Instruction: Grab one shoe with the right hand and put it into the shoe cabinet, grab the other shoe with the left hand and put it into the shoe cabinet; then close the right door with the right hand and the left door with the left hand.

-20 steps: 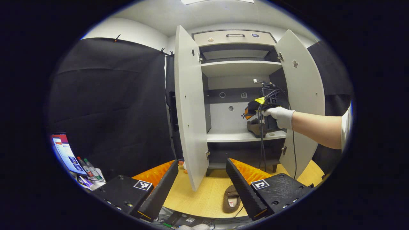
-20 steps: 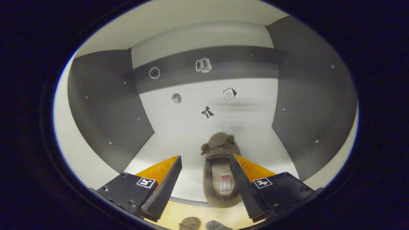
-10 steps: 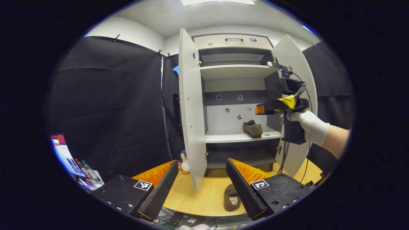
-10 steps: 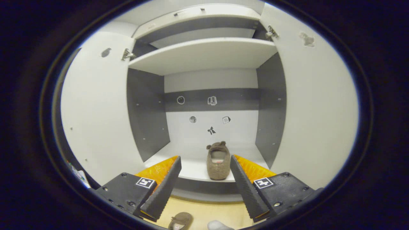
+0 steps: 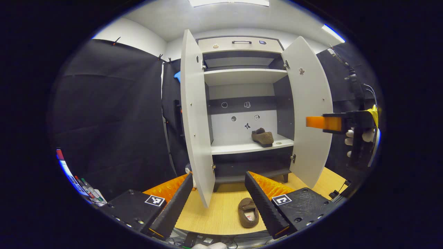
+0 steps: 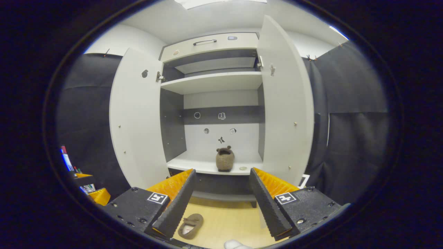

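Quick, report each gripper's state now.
Left gripper: open, holding nothing.
Right gripper: open, holding nothing.

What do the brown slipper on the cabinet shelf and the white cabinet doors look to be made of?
The brown slipper on the shelf looks like soft fuzzy fabric, plush or suede-like: matte, nappy surface, rounded floppy shape. The white cabinet doors look like laminated board, probably melamine-faced: flat, smooth, faintly sheened panels with metal hinges; the core is not visible.
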### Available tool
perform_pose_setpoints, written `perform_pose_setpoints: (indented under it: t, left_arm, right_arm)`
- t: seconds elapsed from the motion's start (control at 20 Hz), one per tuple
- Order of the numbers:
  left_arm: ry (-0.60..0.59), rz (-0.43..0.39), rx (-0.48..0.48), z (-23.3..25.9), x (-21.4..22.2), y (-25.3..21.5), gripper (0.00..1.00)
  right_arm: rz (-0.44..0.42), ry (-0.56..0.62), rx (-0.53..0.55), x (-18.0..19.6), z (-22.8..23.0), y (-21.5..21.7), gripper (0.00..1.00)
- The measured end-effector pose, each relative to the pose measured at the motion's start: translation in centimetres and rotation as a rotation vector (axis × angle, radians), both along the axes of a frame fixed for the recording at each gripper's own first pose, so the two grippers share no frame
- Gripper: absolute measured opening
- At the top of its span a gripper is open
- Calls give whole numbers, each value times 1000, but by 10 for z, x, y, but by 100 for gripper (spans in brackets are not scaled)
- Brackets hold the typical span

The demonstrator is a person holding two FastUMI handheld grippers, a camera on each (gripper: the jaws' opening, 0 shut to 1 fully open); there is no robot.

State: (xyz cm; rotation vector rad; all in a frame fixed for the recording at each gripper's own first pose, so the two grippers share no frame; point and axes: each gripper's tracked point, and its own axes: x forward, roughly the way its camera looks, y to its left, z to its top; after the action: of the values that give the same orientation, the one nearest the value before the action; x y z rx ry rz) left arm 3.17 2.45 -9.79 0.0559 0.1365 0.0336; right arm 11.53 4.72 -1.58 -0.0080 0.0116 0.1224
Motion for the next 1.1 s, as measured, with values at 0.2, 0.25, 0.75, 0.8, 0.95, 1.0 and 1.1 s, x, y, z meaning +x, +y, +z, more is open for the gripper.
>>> perform_pose_setpoints:
  t: [0.2, 0.25, 0.75, 0.8, 0.95, 1.0, 1.1]
  left_arm:
    - [13, -36, -23, -8, 12, -16, 100]
    - [13, -44, -24, -9, 16, -20, 96]
    - [202, -85, -72, -110, 56, -45, 97]
    - [246, -87, -76, -129, 57, -46, 100]
    - [354, -89, -92, -189, 65, -51, 97]
    - [384, -89, -89, -208, 67, -49, 97]
    - [460, -68, -70, -246, 71, -44, 97]
  right_arm:
    - [-58, -33, -9, -37, -17, -28, 98]
    - [-67, -39, -8, -43, -20, -34, 98]
    - [-114, 42, -37, -48, -55, -73, 99]
    - [-113, 54, -40, -46, -57, -75, 99]
    - [-115, 83, -45, -43, -61, -82, 99]
    - [-116, 91, -46, -43, -63, -85, 99]
    - [-125, 107, -48, -43, -67, -90, 99]
